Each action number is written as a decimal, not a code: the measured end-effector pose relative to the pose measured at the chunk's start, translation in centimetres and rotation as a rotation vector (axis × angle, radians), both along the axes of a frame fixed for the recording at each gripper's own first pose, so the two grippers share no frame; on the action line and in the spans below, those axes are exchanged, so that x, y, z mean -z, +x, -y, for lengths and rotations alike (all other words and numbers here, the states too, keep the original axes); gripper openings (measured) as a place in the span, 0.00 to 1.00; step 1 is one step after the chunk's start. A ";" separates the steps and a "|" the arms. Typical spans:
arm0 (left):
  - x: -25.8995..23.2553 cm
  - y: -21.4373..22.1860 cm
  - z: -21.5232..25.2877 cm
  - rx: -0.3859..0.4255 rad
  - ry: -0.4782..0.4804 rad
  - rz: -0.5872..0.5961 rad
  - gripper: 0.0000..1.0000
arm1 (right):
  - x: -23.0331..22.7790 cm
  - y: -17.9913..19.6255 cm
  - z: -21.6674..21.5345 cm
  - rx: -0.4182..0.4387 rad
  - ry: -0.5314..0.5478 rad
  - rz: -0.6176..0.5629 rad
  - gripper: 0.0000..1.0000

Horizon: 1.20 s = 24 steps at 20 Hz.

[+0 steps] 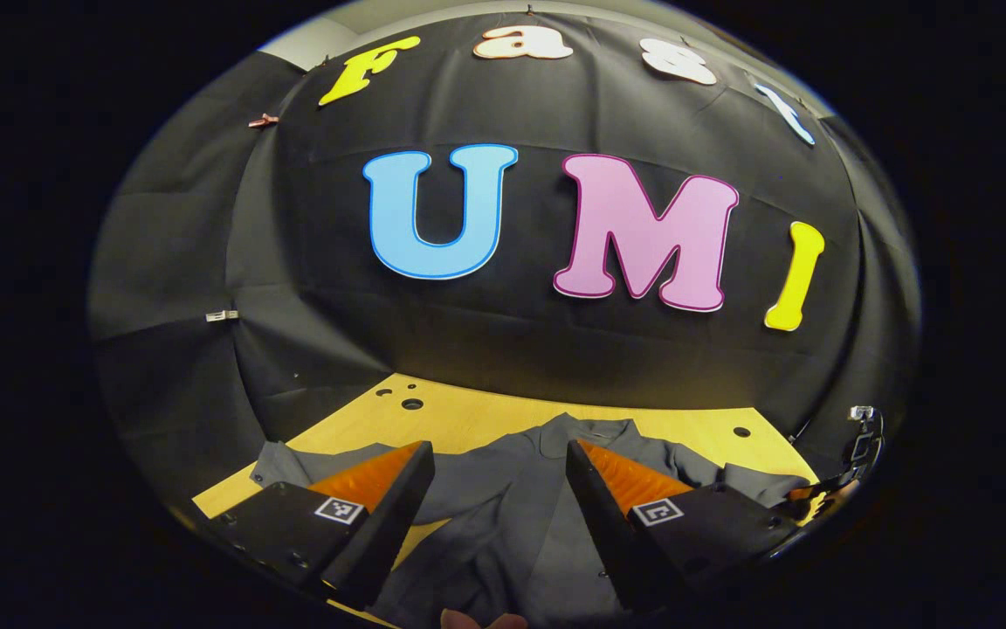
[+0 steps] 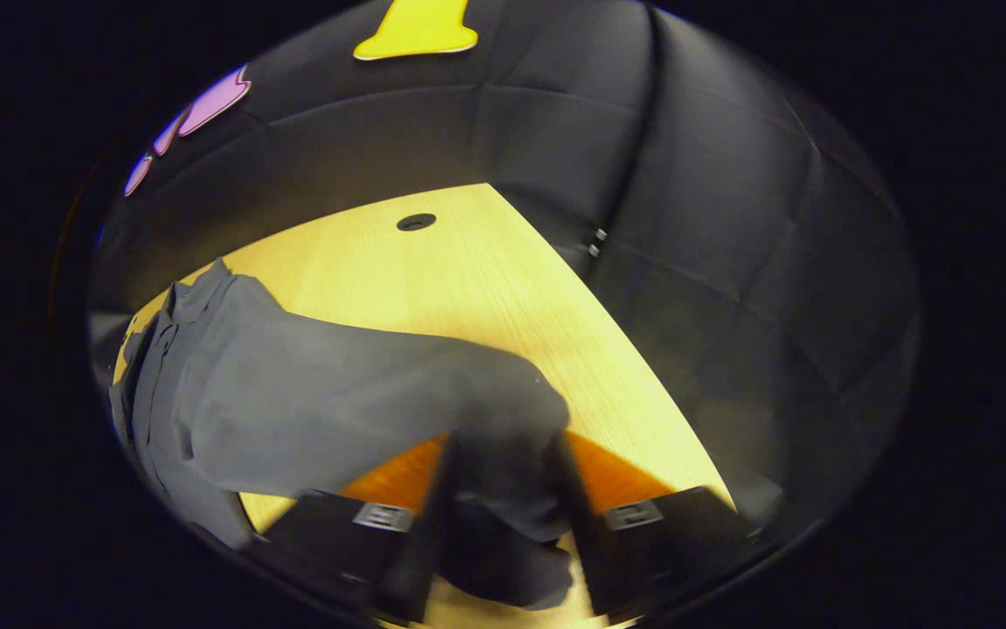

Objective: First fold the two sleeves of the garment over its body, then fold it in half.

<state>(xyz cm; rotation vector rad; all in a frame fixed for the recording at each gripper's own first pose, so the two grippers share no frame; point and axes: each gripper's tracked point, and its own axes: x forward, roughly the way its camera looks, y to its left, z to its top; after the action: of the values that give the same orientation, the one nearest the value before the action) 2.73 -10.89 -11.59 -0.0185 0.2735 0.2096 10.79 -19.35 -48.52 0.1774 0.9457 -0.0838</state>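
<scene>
Grey cloth lay spread on the yellow wooden bench (image 1: 468,419): this was the garment (image 1: 520,489), a shirt with its collar toward the far wall and its body running back toward us. In the left gripper view, one sleeve (image 1: 293,461) reached out to the left and the other went off to the right.

We held the left gripper (image 1: 499,489) up over the middle of the shirt. Its two fingers stood wide apart and held nothing. The shirt lay just below and in front of it.

In the right gripper view, the right sleeve (image 2: 363,393) ran as a long grey band from the shirt's body at the left to the right gripper (image 2: 499,498) at the bottom. The end of that sleeve sat between the two fingers. The picture was blurry there, so we could not tell for sure whether both fingers pressed on the cloth or just stood close around it.

We thought the first sleeve fold was the step in hand. The right gripper was the nearer one to this sleeve. The shirt's body lay to the left of it in its own view, so the sleeve end needed to go along the sleeve's own length, toward the body. The left sleeve looked untouched, flat on the bench.
</scene>
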 end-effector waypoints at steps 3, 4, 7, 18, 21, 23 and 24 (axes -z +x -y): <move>-0.6 0.2 -0.6 0.024 -0.009 0.012 0.96 | -0.5 0.3 -0.5 0.039 0.019 -0.006 0.06; -0.9 0.2 -1.4 0.032 0.000 0.020 0.96 | -1.4 0.4 -0.5 0.054 0.019 0.011 0.10; -1.8 0.1 -3.7 0.049 0.026 0.036 0.96 | -5.4 0.6 -0.6 0.115 0.035 0.097 0.05; -1.4 -1.1 -13.2 0.060 -0.022 0.052 0.95 | -23.4 0.6 -7.5 0.099 0.035 0.422 0.06; -1.3 -1.2 -16.1 0.057 -0.020 0.058 0.96 | -27.0 0.4 -11.4 0.069 0.040 0.489 0.06; -1.3 -1.4 -17.9 0.052 -0.021 0.062 0.96 | -28.1 0.1 -14.5 0.042 0.053 0.504 0.05; -1.1 -1.5 -18.9 0.048 -0.017 0.061 0.95 | -28.6 0.1 -16.0 0.020 0.053 0.509 0.05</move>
<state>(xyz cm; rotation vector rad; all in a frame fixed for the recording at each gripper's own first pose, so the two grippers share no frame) 1.27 7.98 -10.54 -0.0352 0.2144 0.1586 10.87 -3.31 -19.91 0.2432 0.4392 -0.0287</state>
